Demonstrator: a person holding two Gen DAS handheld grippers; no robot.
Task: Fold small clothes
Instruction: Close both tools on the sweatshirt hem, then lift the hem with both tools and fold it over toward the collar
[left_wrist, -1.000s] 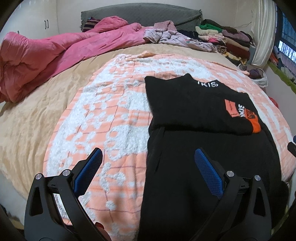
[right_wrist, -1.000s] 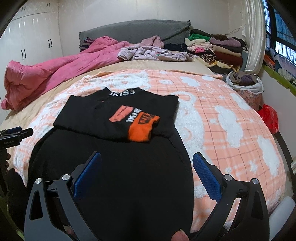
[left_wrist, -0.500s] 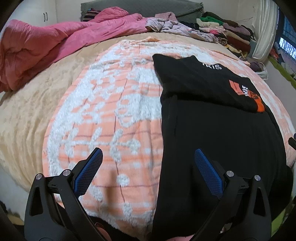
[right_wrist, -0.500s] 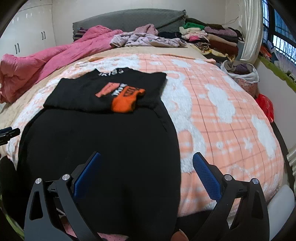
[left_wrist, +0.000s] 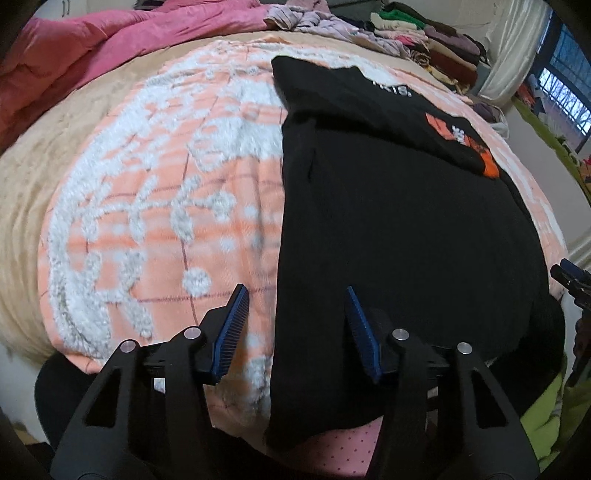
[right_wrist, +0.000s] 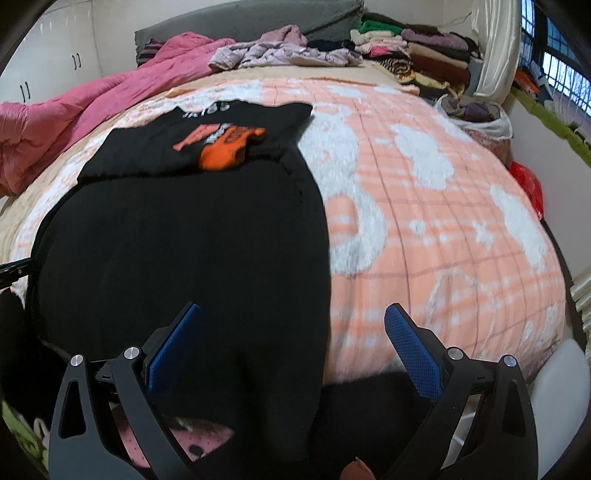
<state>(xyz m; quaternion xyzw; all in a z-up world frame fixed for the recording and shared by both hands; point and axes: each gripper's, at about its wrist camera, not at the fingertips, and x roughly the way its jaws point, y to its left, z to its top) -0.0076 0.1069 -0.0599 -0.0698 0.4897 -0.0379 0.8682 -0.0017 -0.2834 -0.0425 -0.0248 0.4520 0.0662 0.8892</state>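
A black garment (left_wrist: 399, 236) lies flat on the bed, its far part folded back to show an orange and white print (left_wrist: 461, 136). It also shows in the right wrist view (right_wrist: 177, 243) with the orange print (right_wrist: 225, 144). My left gripper (left_wrist: 295, 321) is open but narrowed, straddling the garment's near left edge at the bed's front. My right gripper (right_wrist: 291, 332) is wide open and empty, straddling the garment's near right edge. The garment's hem hangs over the bed's front edge.
An orange and white blanket (left_wrist: 159, 206) covers the bed. A pink quilt (right_wrist: 74, 110) lies at the far left. Loose clothes (right_wrist: 280, 51) and a folded stack (right_wrist: 417, 55) sit at the back. A red bag (right_wrist: 528, 184) sits right of the bed.
Both grippers have dropped and moved nearer to the garment's near corners at the bed's front edge. The left gripper's jaws have narrowed; the right's stay wide.
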